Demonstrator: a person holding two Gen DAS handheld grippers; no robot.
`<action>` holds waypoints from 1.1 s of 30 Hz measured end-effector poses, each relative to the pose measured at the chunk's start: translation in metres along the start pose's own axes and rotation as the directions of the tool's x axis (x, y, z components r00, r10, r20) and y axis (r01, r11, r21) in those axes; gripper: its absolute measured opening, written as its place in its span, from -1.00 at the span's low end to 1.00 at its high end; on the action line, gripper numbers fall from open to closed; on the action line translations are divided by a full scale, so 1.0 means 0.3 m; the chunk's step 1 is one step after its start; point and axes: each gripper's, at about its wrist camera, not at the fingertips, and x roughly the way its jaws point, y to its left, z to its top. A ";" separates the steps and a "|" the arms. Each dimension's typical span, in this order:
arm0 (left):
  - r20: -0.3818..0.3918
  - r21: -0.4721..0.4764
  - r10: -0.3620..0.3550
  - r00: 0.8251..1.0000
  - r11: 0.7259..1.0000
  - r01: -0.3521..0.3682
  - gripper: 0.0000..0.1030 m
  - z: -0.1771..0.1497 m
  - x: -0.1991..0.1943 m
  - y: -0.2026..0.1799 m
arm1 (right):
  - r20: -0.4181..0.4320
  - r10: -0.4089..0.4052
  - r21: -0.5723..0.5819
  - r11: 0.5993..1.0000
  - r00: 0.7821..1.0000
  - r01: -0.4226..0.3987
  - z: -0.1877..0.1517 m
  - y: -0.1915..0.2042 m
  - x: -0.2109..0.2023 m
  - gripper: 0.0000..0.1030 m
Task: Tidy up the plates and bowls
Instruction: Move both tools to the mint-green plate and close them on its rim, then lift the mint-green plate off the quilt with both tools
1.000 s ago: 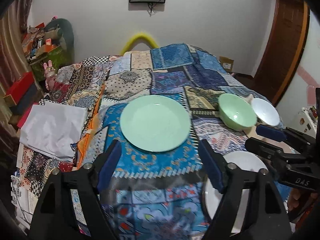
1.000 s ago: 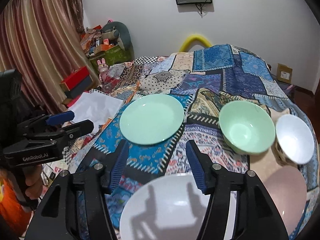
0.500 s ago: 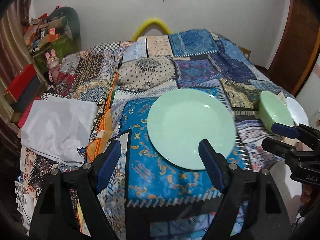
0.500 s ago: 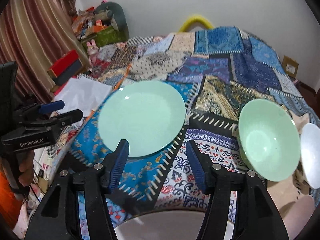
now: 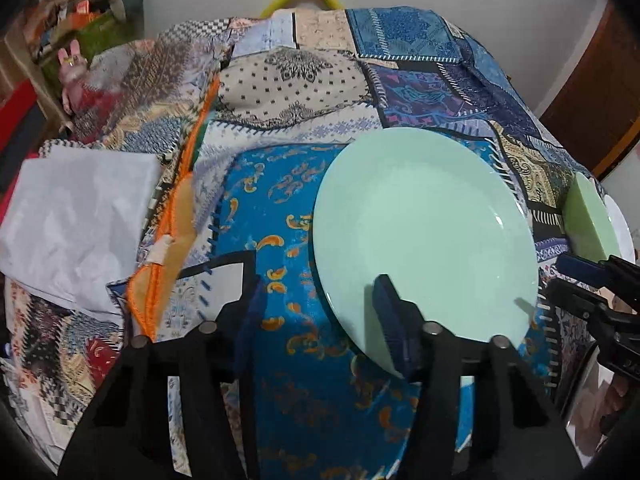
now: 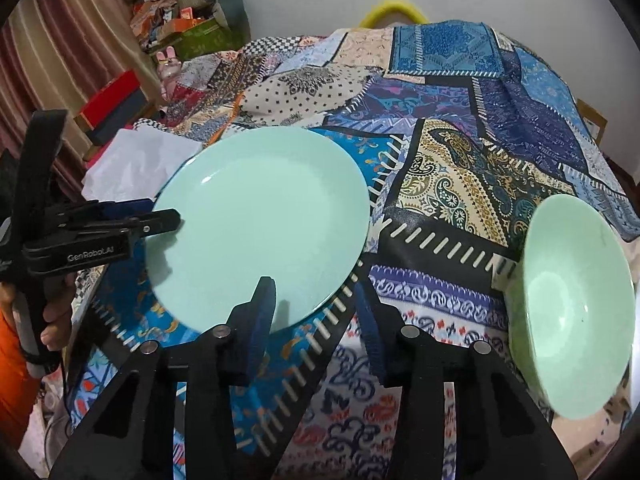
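A mint green plate (image 5: 424, 232) lies on the patchwork cloth (image 5: 304, 80); it also shows in the right wrist view (image 6: 256, 224). My left gripper (image 5: 320, 312) is open at the plate's near left rim, its right finger over the rim. It shows from the side in the right wrist view (image 6: 160, 218). My right gripper (image 6: 314, 316) is open at the plate's near right rim, its left finger over the plate. A mint green bowl (image 6: 576, 308) stands to the right, seen also in the left wrist view (image 5: 588, 216).
A white bowl's edge (image 5: 620, 220) peeks out behind the green bowl. A white folded cloth (image 5: 72, 224) lies at the left. Red boxes (image 6: 112, 104) and clutter sit at the far left by the curtain (image 6: 60, 40).
Both grippers have moved forward and down to the green plate, one at each side of its near rim. The white plate has dropped out of view.
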 end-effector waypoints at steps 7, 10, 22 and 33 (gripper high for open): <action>0.015 0.037 -0.022 1.000 0.999 0.022 -0.20 0.024 0.013 -0.009 | -0.045 0.029 0.045 0.999 0.999 -0.027 0.030 -0.041 0.063 -0.43; 0.011 0.038 -0.042 0.999 0.998 0.042 -0.24 0.039 0.023 -0.013 | -0.051 0.035 0.038 0.999 0.998 -0.033 0.039 -0.034 0.075 -0.44; -0.001 0.030 -0.071 0.998 0.997 0.071 -0.31 0.055 0.041 -0.028 | -0.079 0.069 0.060 0.996 0.995 -0.064 0.056 -0.037 0.110 -0.41; -0.032 0.041 -0.068 0.997 0.997 0.069 -0.31 -0.071 -0.039 -0.048 | -0.093 0.097 0.045 0.995 0.991 -0.093 -0.019 -0.005 0.059 -0.43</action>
